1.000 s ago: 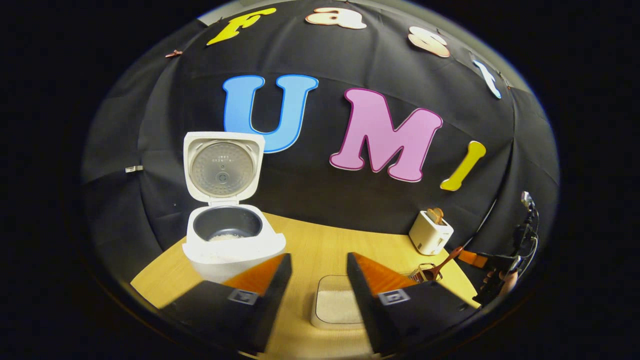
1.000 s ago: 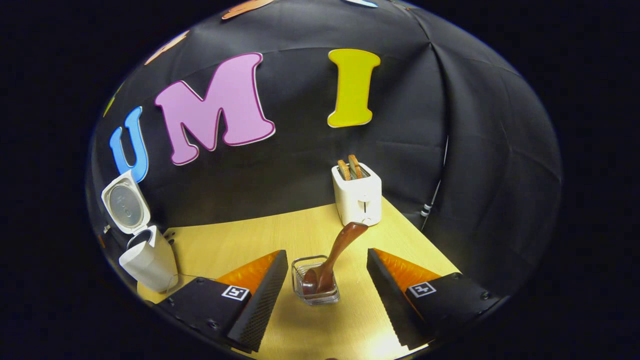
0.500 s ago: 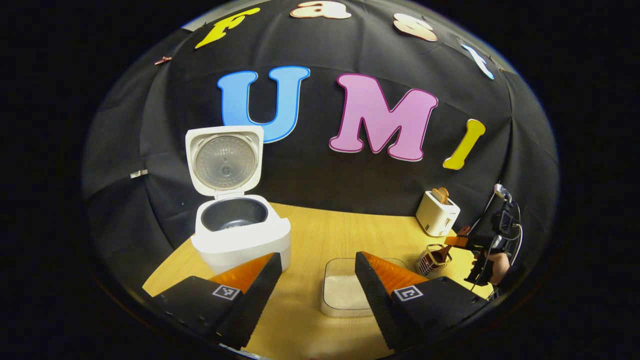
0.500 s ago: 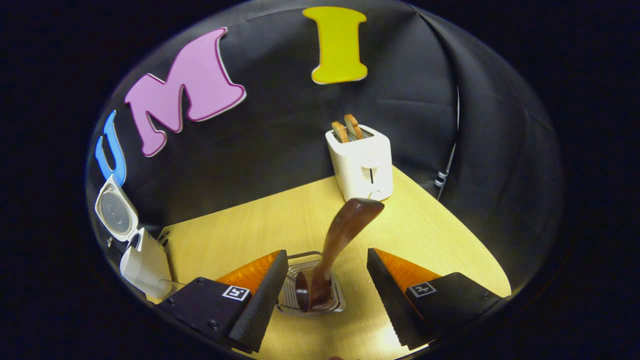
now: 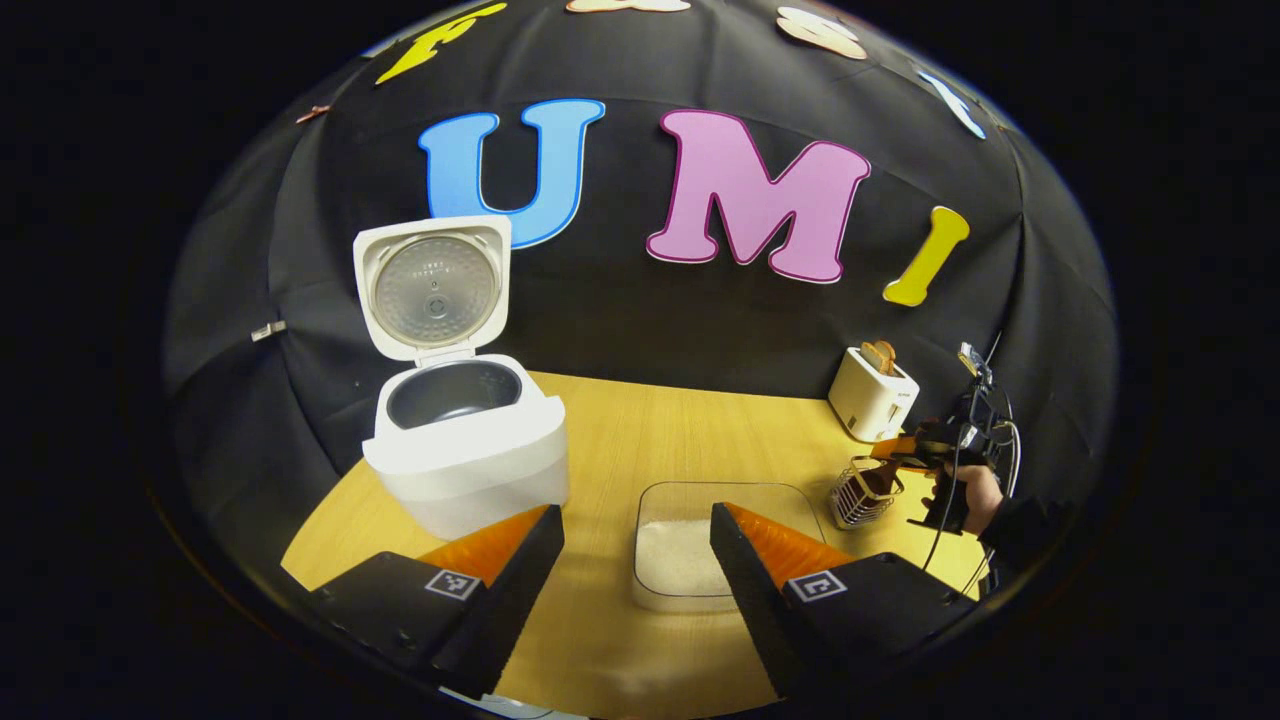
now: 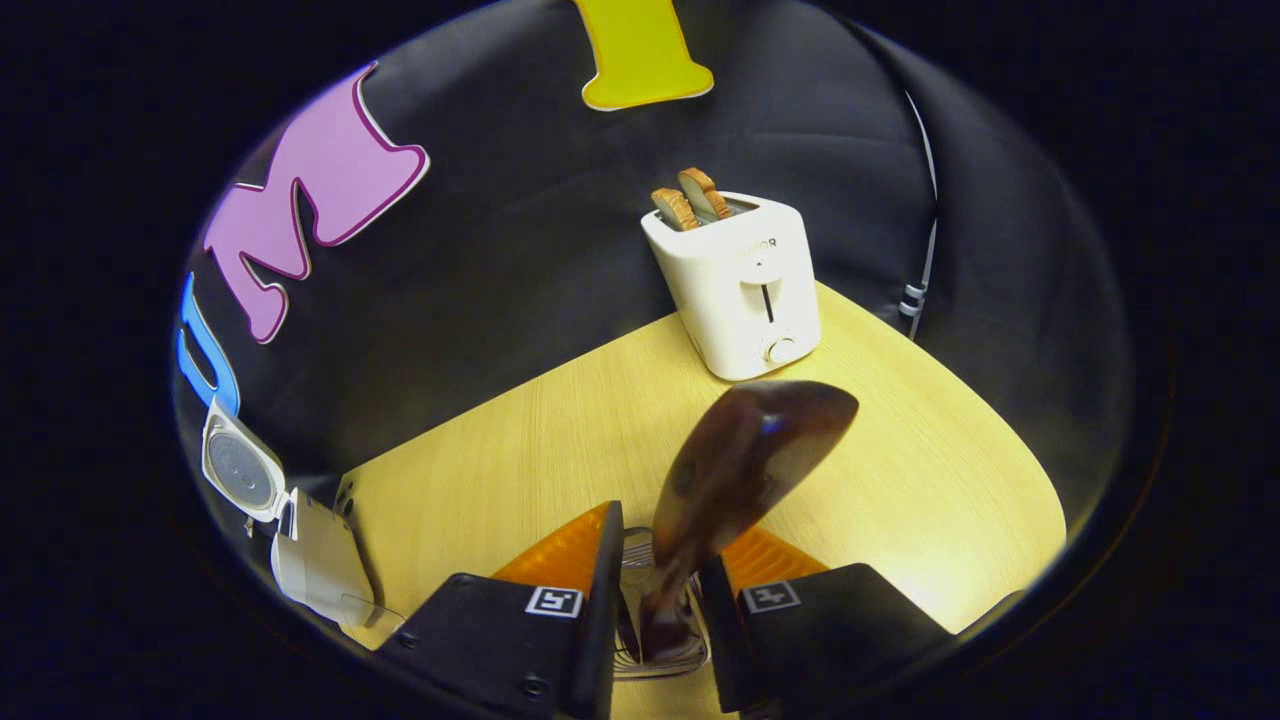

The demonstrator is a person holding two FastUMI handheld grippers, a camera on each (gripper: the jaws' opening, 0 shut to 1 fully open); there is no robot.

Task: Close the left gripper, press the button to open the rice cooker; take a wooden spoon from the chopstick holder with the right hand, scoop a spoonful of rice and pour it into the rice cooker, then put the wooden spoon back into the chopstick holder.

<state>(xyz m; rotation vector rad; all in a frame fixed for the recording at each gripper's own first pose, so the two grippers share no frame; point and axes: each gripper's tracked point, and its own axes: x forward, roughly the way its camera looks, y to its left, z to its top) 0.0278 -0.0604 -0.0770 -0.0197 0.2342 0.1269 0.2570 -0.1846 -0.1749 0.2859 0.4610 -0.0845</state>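
Right hand-held gripper point(image 6: 655, 600): its two fingers stand narrow on either side of the wooden spoon point(image 6: 740, 470), at the stem just above the chopstick holder point(image 6: 640, 640). Whether both pads already press on the wood cannot be told. The spoon stands in the holder near the counter's right edge, its broad end tilted up toward the toaster point(image 6: 735, 285) at the far right corner.

Step in hand, as judged: taking the spoon from the holder. The rice cooker point(image 5: 465, 440) near the far left of the counter point(image 5: 640, 430) already stands with its lid up. The next move calls for a firm pinch and a lift along the spoon's own axis, so the wire holder is not dragged or tipped, then a carry to the clear tray of rice point(image 5: 685, 545) at the front middle.

Left hand-held gripper point(image 5: 635, 570): fingers wide apart, holding nothing, level above the counter's front edge. In the left gripper view a person's hand point(image 5: 975, 490) grips the right tool's handle over the holder, pitched downward.
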